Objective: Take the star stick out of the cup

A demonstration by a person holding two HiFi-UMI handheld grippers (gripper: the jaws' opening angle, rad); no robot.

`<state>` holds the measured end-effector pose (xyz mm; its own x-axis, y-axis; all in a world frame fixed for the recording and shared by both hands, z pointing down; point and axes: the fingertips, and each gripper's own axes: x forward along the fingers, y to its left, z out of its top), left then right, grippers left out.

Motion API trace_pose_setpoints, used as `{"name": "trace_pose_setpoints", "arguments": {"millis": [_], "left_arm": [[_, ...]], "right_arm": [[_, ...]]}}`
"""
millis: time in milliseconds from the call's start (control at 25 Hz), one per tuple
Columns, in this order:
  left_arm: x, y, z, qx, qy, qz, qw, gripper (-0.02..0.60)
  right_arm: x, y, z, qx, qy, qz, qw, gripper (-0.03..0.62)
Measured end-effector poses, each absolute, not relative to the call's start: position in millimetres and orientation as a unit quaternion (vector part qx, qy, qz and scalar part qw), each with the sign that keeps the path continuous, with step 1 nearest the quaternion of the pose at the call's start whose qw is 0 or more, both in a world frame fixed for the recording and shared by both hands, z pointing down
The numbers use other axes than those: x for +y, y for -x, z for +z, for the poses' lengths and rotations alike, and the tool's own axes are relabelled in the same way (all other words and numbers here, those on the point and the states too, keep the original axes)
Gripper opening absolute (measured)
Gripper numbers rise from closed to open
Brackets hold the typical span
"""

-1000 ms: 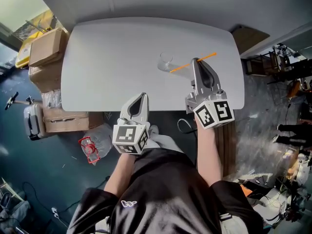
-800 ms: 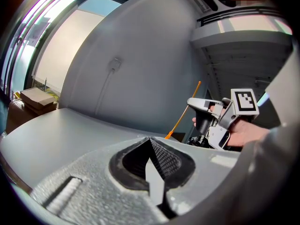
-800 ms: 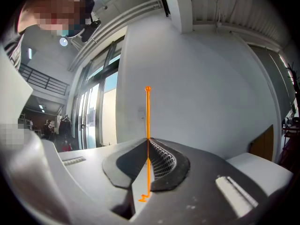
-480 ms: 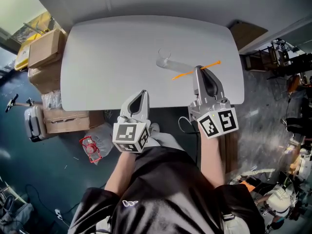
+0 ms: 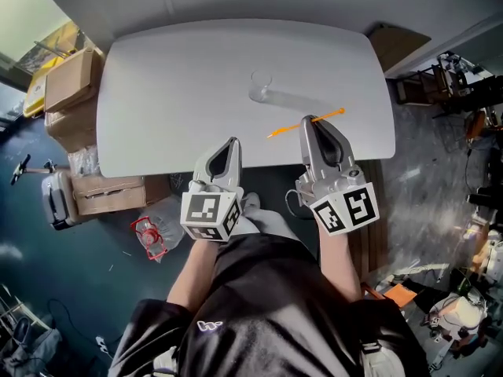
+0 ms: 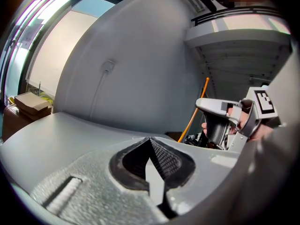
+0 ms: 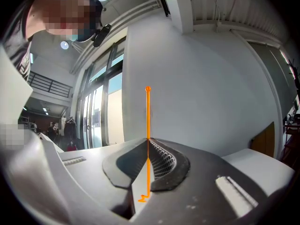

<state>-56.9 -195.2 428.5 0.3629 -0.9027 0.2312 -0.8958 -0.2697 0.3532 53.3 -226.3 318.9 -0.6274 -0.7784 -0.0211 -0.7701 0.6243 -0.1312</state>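
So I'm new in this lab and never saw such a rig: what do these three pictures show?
No robot here: a person holds a two-jaw gripper in each hand. The head view looks down from the person's head onto a white table. The other two cameras ride on the grippers and look along their jaws. A clear cup stands on the table. The right gripper is shut on a thin orange stick, outside the cup. The left gripper is shut and empty.

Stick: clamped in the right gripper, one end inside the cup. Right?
Not quite. The right gripper is shut on the stick, but neither end is in the cup. The head view shows the stick apart from the cup, nearer the table's front edge.
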Motion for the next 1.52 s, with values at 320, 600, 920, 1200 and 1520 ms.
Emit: {"name": "trace_pose_setpoints", "arguments": {"millis": [320,600,920,1200,1520], "left_arm": [[-195,51,425,-0.560,-0.803,-0.001,0.206,0.002],[-196,48,418,-0.561,-0.804,0.000,0.196,0.002],[-193,47,415,-0.564,-0.804,0.002,0.191,0.002],[-193,45,414,-0.563,-0.804,0.004,0.190,0.002],[-197,42,412,-0.563,-0.805,0.005,0.187,0.002]], "right_arm": [[-216,-52,349,0.899,0.431,-0.075,0.025,0.014],[-212,-54,372,0.895,0.437,-0.087,0.003,0.014],[-209,-52,383,0.896,0.434,-0.097,-0.002,0.014],[-211,-52,384,0.897,0.431,-0.099,-0.001,0.014],[-217,-52,393,0.898,0.427,-0.104,-0.006,0.014]]}}
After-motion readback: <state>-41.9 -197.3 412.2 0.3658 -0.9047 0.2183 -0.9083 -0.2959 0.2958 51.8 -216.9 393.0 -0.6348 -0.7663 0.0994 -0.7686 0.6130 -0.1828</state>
